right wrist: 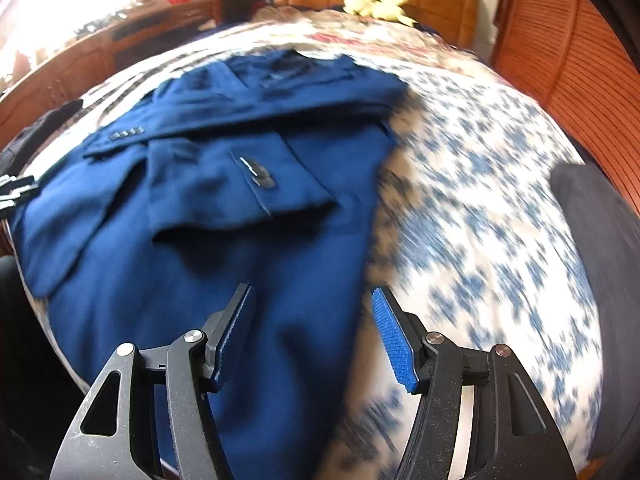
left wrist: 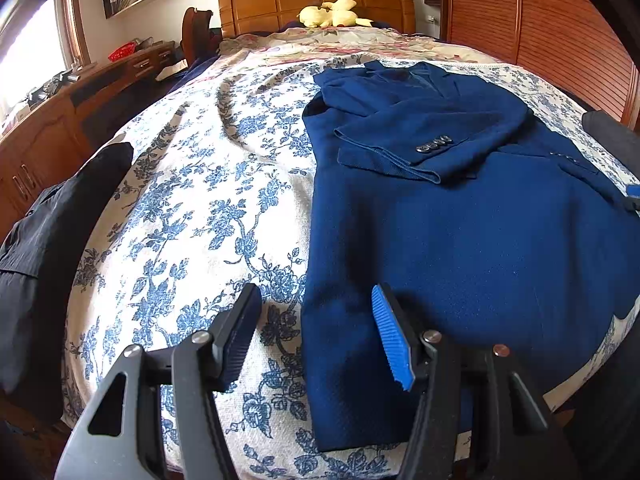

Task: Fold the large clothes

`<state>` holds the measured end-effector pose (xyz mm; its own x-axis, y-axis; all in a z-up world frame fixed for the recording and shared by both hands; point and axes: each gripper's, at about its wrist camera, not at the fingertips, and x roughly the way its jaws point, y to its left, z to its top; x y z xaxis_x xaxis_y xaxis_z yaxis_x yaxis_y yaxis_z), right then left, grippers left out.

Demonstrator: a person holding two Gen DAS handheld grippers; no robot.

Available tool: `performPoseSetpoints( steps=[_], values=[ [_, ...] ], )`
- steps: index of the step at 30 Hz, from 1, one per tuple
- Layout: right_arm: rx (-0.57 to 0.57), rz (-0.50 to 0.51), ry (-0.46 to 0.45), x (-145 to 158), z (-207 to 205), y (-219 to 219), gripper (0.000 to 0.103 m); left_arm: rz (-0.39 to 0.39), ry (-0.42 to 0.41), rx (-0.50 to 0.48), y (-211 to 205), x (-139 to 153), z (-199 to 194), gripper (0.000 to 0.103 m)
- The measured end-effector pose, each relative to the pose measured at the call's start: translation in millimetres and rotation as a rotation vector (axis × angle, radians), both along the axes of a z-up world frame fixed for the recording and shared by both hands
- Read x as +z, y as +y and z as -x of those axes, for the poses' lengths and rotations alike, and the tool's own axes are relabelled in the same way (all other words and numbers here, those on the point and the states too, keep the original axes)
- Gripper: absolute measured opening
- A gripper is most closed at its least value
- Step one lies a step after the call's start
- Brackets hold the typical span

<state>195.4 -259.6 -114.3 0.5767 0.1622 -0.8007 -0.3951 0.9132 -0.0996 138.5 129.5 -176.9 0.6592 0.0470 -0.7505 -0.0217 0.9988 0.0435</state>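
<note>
A dark blue suit jacket (left wrist: 460, 232) lies flat on the bed, collar toward the headboard, both sleeves folded across its body. My left gripper (left wrist: 316, 336) is open and empty above the jacket's lower left edge. My right gripper (right wrist: 314, 336) is open and empty above the jacket's (right wrist: 240, 208) lower right edge; this view is blurred by motion. The right gripper's tip (left wrist: 632, 196) shows at the far right of the left wrist view. The left gripper's tip (right wrist: 16, 192) shows at the left edge of the right wrist view.
The bed has a white and blue floral cover (left wrist: 192, 208). A dark garment (left wrist: 48, 240) lies at the bed's left edge. A yellow plush toy (left wrist: 334, 14) sits by the wooden headboard (left wrist: 316, 0). A wooden dresser (left wrist: 60, 120) stands left, a slatted wooden wall (left wrist: 560, 32) right.
</note>
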Motion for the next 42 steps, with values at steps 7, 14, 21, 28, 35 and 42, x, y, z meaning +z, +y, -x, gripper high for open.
performPoseSetpoints(
  steps=[7, 14, 21, 28, 35, 42],
  values=[
    [-0.043, -0.061, 0.042, -10.9, 15.5, -24.3, 0.063, -0.002, 0.008, 0.005, -1.3, 0.7, 0.4, 0.057],
    [0.042, -0.076, 0.054, -12.9, 29.2, -4.1, 0.054, -0.004, 0.020, -0.026, -4.4, 5.4, 19.6, 0.057],
    [0.079, -0.062, 0.022, -8.5, 41.1, 5.3, 0.045, 0.062, 0.033, -0.041, 2.4, 8.9, 45.0, 0.057],
    [0.057, -0.070, 0.065, -12.0, 43.8, -3.8, 0.045, 0.090, 0.021, -0.038, 4.7, 8.0, 53.5, 0.057],
    [0.051, -0.076, 0.066, -13.9, 43.6, -2.3, 0.045, 0.124, -0.007, -0.041, 5.5, 9.1, 53.1, 0.040],
    [0.103, -0.116, 0.022, -5.2, 47.5, 7.6, 0.020, 0.114, -0.004, -0.046, 0.7, 9.2, 51.5, 0.037]
  ],
)
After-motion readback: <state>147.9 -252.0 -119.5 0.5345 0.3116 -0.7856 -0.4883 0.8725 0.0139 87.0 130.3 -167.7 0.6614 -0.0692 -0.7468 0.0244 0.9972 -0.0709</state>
